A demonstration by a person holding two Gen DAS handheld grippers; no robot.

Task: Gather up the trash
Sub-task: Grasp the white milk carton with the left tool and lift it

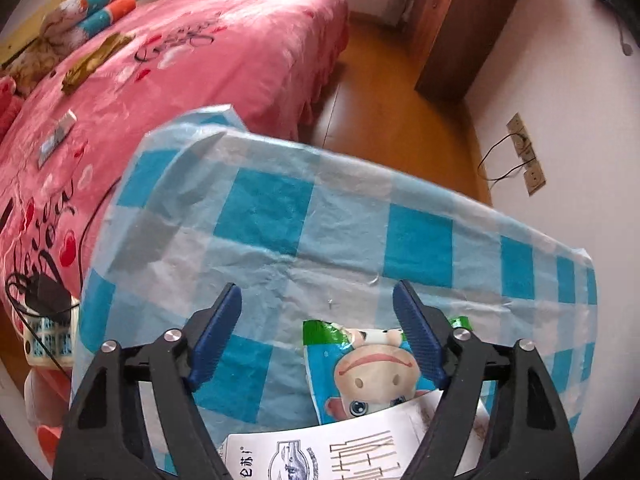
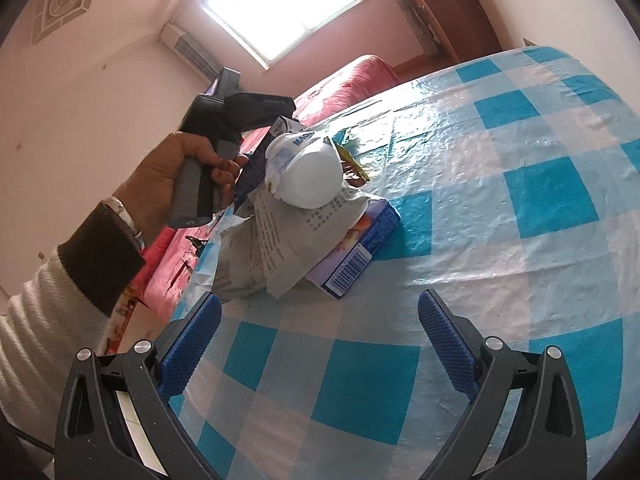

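left wrist view: the left tool (image 1: 318,308) points steeply down over the checked surface (image 1: 280,216), jaws wide, pads clear of everything. a cow-print wrapper (image 1: 360,376) lies between them, long axis running away from the camera, beside a printed paper (image 1: 320,448). right wrist view: the right tool (image 2: 320,320) stands wide and empty. the trash pile (image 2: 304,184) sits near the surface's left edge; a blue box (image 2: 360,256) lies flat, barcode end toward the camera.

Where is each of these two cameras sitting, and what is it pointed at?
Left wrist: rides the left gripper, looking steeply down at the cartoon-cow wrapper on the checked tablecloth; only its own fingers show.
Right wrist: rides the right gripper, looking across the table at the trash pile; the person's left hand and sleeve show.
Shared: tablecloth, pink bed.
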